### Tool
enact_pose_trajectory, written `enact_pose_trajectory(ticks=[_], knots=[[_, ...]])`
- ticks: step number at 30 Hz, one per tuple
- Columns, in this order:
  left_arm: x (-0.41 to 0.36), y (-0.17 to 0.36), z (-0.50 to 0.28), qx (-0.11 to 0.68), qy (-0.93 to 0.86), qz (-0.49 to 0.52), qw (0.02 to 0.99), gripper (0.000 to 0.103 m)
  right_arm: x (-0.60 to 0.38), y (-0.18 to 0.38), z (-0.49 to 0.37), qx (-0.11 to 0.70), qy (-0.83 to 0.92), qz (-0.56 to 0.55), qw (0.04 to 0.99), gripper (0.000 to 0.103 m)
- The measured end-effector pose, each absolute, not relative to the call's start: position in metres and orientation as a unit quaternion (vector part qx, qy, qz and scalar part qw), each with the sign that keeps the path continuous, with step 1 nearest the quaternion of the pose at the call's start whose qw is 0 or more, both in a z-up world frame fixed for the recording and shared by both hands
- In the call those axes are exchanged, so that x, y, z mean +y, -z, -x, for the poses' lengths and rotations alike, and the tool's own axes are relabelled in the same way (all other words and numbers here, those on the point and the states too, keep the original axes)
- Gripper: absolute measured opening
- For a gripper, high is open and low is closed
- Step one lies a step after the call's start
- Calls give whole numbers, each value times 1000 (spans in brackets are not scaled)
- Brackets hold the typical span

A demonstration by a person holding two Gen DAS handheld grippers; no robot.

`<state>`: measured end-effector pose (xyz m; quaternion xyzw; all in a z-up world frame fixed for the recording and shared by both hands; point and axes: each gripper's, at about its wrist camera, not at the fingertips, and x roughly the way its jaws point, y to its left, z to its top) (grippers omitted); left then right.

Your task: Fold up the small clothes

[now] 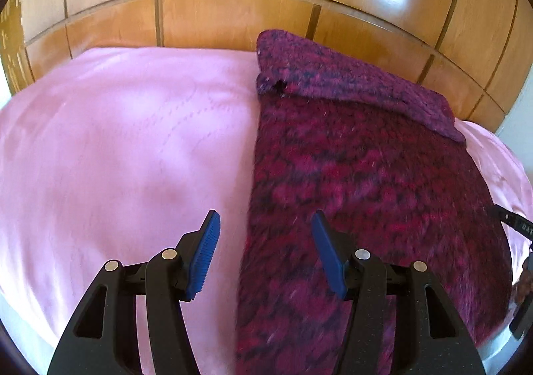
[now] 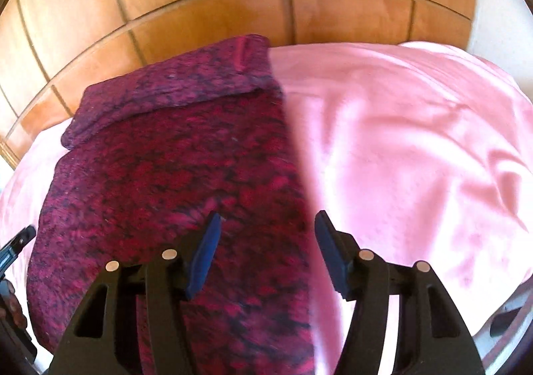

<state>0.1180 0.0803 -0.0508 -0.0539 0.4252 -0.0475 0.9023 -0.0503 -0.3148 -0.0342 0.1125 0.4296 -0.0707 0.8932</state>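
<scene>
The right gripper [image 2: 266, 241], fingers [image 2: 206, 251] apart, hovers over a magenta knit garment [image 2: 173, 181] on pink bedding [image 2: 399, 141].

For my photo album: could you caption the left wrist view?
Open left gripper hovering over a fuzzy magenta knitted garment on a pink bedsheet.

The near end of the knitted garment [image 1: 366, 191] is cut off by the bottom edge at 6 o'clock in both wrist views, partly covered there by each hand-held gripper's black frame. Its weave is smeared by motion blur toward the bottom. At 3 o'clock in the left view, a dark object [image 1: 519, 228] is clipped by the edge and cannot be identified.
</scene>
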Motion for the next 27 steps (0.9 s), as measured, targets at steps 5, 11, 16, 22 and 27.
enact_pose_trajectory(ticks=[5, 11, 16, 22, 27], knots=[[97, 61, -93, 451, 88, 70, 885, 56, -325, 42, 65, 445, 62, -131, 884, 59], [98, 64, -72, 457, 114, 80, 878, 56, -330, 48, 87, 455, 41, -155, 876, 59], [89, 66, -61, 460, 129, 66, 876, 56, -323, 44, 108, 458, 21, -150, 876, 57], [90, 66, -54, 471, 159, 55, 866, 48, -310, 38, 122, 460, -7, -136, 877, 53], [92, 65, -39, 481, 187, 45, 856, 43, -307, 55, 142, 502, -31, -152, 851, 48]])
